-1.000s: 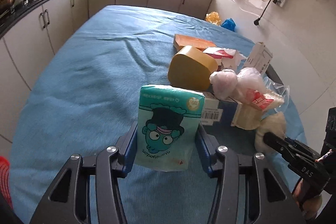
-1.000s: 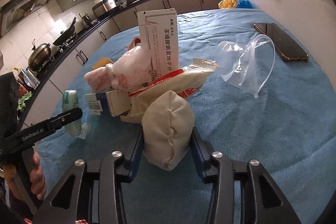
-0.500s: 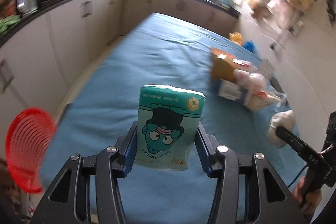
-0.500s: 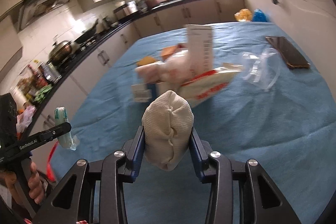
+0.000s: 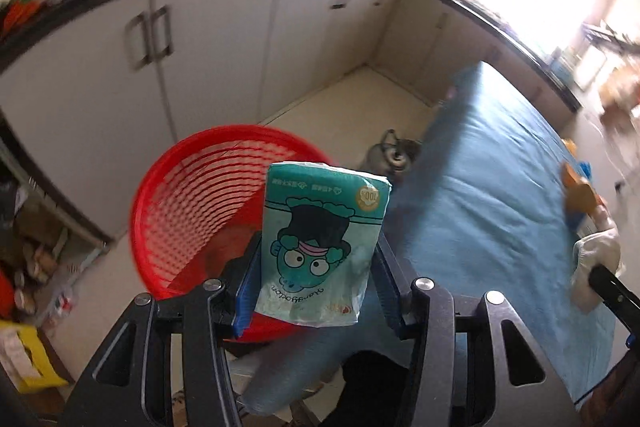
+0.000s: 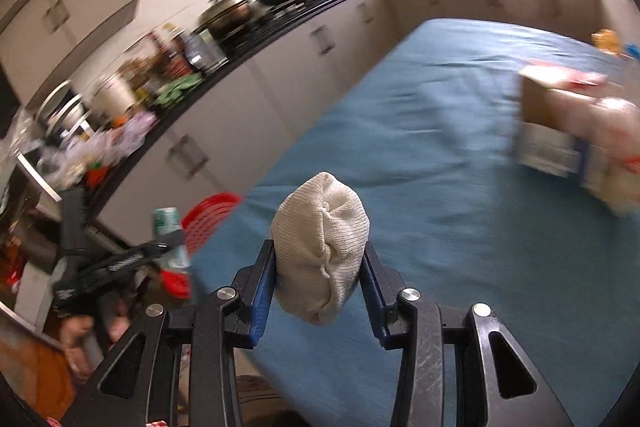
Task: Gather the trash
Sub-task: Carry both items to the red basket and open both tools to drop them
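My left gripper [image 5: 316, 267] is shut on a teal tissue pack [image 5: 320, 243] printed with a cartoon face. It hangs just right of a red mesh basket [image 5: 200, 195] on the floor, over its near rim. My right gripper [image 6: 320, 267] is shut on a cream knitted bundle [image 6: 320, 247], held above the near left part of the blue table [image 6: 440, 147]. The right wrist view also shows the left gripper [image 6: 120, 263] with the tissue pack [image 6: 168, 227] in front of the basket [image 6: 208, 215]. The bundle [image 5: 596, 267] shows at the right edge of the left wrist view.
Boxes and wrapped packets [image 6: 576, 143] lie blurred on the table's far right. White cabinets [image 5: 208, 39] under a cluttered black counter [image 6: 168, 95] run along the left. A grey kettle [image 5: 390, 155] stands on the floor beyond the basket. A yellow box [image 5: 24, 359] sits at lower left.
Both grippers have swung left off the table's pile, each keeping its load. The left one has left the table and now hangs by the red basket, which has come close.
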`<state>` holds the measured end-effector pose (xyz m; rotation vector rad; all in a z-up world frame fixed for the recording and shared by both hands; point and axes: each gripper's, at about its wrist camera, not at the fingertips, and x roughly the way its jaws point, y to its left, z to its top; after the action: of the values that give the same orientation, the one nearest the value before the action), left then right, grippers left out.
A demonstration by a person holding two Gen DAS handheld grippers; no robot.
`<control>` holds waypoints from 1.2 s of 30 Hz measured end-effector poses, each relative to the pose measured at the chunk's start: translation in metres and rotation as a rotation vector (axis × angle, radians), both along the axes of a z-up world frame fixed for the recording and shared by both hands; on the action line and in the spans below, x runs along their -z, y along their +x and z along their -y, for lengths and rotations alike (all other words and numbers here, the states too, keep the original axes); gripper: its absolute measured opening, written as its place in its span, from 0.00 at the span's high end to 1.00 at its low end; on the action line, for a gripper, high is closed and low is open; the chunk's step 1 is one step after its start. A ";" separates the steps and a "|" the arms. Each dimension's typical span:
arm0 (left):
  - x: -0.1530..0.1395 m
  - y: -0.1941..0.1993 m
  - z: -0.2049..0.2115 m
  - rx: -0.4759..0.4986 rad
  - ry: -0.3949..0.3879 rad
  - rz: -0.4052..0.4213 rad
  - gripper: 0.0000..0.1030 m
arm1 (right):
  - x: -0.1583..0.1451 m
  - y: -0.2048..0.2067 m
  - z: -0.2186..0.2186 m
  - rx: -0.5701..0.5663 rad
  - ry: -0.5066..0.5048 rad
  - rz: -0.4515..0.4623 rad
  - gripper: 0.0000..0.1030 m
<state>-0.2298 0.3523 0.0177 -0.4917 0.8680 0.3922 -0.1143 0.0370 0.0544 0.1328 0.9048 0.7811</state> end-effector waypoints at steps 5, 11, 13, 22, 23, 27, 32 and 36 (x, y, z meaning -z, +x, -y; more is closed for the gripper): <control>0.016 -0.006 -0.028 -0.039 -0.020 -0.020 0.52 | 0.005 0.012 -0.071 -0.118 -0.006 -0.010 0.57; 0.026 -0.005 -0.046 -0.060 -0.038 -0.030 0.50 | 0.017 0.024 -0.147 -0.244 -0.001 -0.052 0.54; 0.028 -0.006 -0.050 -0.060 -0.049 -0.027 0.50 | 0.024 0.027 -0.167 -0.272 0.007 -0.086 0.51; 0.021 -0.014 -0.054 -0.081 -0.049 -0.002 0.38 | 0.034 0.032 -0.192 -0.298 0.042 -0.141 0.31; 0.020 -0.014 -0.054 -0.085 -0.046 -0.001 0.38 | 0.033 0.032 -0.188 -0.293 0.040 -0.135 0.31; 0.012 -0.015 -0.045 -0.083 -0.035 0.010 0.37 | 0.030 0.034 -0.165 -0.254 0.040 -0.123 0.27; -0.004 -0.011 -0.024 -0.051 0.001 0.028 0.33 | 0.029 0.039 -0.122 -0.180 0.049 -0.126 0.27; -0.018 -0.003 0.004 0.008 0.023 0.046 0.32 | 0.026 0.040 -0.082 -0.115 0.061 -0.114 0.26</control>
<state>-0.2330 0.3482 0.0355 -0.4740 0.8199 0.3819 -0.0746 0.1192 0.0284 0.1814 1.0037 0.9158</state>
